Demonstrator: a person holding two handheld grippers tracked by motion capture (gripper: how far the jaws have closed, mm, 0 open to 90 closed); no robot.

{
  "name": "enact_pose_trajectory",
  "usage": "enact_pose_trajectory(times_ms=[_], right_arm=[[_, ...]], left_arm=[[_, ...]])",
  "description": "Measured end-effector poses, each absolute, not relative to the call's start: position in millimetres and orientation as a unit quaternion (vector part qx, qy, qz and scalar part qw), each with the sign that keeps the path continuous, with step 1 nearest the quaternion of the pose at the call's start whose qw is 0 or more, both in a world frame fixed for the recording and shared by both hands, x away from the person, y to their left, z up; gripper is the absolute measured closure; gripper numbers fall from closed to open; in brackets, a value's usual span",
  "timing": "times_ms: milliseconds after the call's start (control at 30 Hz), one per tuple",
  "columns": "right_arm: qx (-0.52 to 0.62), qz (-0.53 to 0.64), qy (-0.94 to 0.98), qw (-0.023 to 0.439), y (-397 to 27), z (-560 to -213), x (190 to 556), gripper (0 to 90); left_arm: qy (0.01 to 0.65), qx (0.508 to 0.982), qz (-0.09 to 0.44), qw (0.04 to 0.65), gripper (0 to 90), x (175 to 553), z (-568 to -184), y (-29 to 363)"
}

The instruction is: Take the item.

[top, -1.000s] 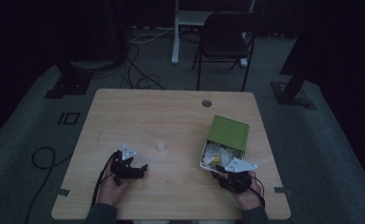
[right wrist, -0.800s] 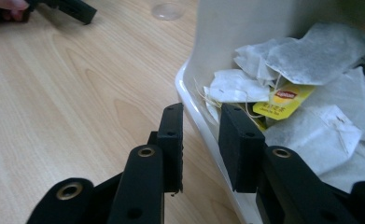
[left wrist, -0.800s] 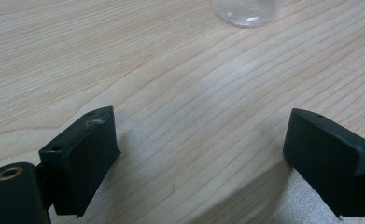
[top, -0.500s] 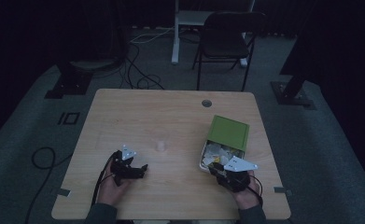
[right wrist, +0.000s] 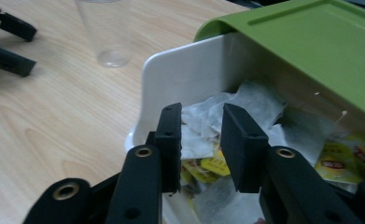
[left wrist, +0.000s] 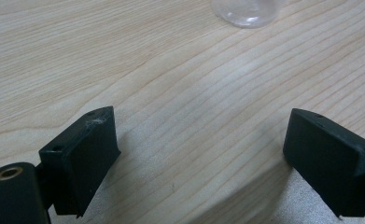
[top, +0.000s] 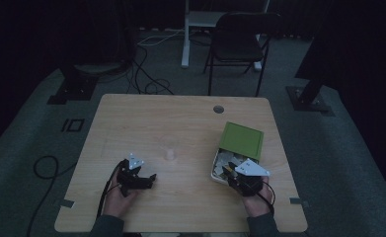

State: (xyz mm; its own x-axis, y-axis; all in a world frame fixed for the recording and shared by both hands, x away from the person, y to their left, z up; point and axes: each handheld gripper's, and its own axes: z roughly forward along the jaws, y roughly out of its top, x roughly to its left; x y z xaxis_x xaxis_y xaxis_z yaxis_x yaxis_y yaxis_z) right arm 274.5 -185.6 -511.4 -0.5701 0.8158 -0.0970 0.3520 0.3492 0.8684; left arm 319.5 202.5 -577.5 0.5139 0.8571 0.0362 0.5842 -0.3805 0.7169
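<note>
On the wooden table [top: 180, 123], toward its left front corner, the left gripper [top: 140, 180] rests in the person's hand, its jaws spread wide with bare wood between them. Just ahead of it, nearer the middle of the table, stands a clear plastic cup [top: 170, 153], upright and apart from both grippers. Farther right sits a white box [top: 219, 169] with a green lid [top: 241, 140] tilted up at its far side. It is full of tea bags [right wrist: 203, 122], white paper ones with yellow tags. The right gripper [right wrist: 201, 140] hangs over the box's near edge, jaws narrowly apart and just now opening a little; they seem to hold nothing, though the dim light makes that hard to be sure of.
</note>
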Motion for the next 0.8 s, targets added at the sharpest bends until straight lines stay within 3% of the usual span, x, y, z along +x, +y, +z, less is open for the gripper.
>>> enact_pose_trajectory(times_ms=[533,800], right_arm=[[0.420,0.368,0.767,0.316,-174,-518,287,57.3],[0.428,0.343,0.767,0.332,-170,-523,289,56.4]], left_arm=[[0.449,0.804,0.207,0.330,10.8,319,-578,202],[0.449,0.804,0.207,0.330,10.8,319,-578,202]])
